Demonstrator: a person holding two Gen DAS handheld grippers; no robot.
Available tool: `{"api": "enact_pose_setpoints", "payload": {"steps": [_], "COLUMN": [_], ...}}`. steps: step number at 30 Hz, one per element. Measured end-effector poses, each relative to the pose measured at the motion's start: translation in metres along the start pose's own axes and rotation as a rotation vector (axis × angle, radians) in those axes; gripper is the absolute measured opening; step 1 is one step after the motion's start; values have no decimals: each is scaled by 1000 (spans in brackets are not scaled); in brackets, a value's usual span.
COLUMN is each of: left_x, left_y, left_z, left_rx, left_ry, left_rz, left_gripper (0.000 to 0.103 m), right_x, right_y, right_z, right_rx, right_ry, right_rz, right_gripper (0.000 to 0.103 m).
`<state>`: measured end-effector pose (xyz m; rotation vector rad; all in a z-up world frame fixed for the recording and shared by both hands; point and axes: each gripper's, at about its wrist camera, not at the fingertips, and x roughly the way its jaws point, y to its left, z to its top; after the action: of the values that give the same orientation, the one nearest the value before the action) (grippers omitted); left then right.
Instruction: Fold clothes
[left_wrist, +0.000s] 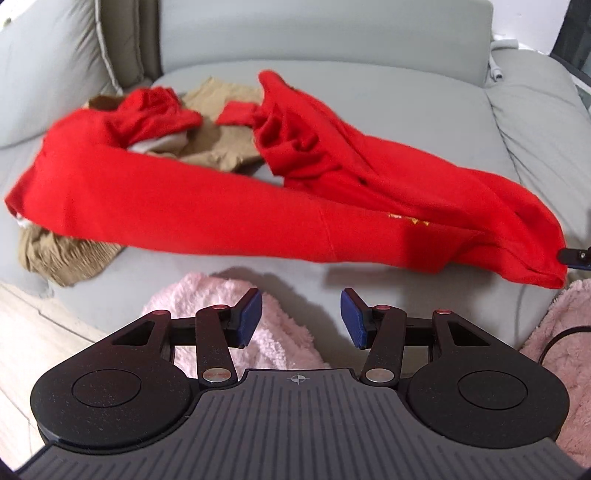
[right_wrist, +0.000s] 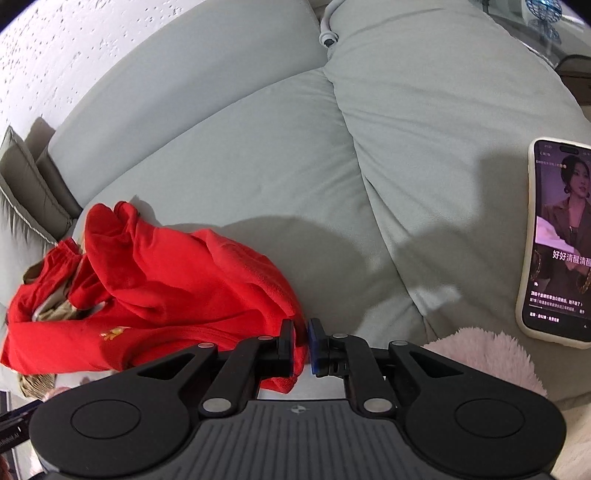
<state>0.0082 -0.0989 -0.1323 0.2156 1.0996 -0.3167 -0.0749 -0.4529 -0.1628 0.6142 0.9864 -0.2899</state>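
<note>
Your left gripper (left_wrist: 301, 319) hangs with fingers spread apart, holding nothing, over a pink fluffy blanket (left_wrist: 255, 332). The red top (left_wrist: 207, 206) sprawls across the sofa (left_wrist: 369, 99) at twelve o'clock. Your right gripper (right_wrist: 301, 341) is pinching that top's edge; a phone (right_wrist: 561, 240) lies at two o'clock.

Red garment (left_wrist: 207, 206) rumpled, stretched across grey sofa, tan clothes (left_wrist: 218, 144) bunched beneath
</note>
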Motion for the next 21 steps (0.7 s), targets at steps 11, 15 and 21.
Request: {"api": "enact_pose_setpoints", "payload": {"steps": [11,15,21], "left_x": [7,7,6], "left_y": [-15,-13,-11], "left_z": [-7,-11,-11], "left_rx": [43,37,27], "left_ry": [23,27,23], "left_rz": [-46,-53,-61], "left_gripper": [54,54,55], "right_x": [19,20,20], "right_y": [-3,-1,-2], "right_z": [-14,-15,-17], "right_rx": [-27,-47,-44], "right_ry": [-6,1,-3], "right_rz": [-9,-16,-10], "right_gripper": [9,9,9]}}
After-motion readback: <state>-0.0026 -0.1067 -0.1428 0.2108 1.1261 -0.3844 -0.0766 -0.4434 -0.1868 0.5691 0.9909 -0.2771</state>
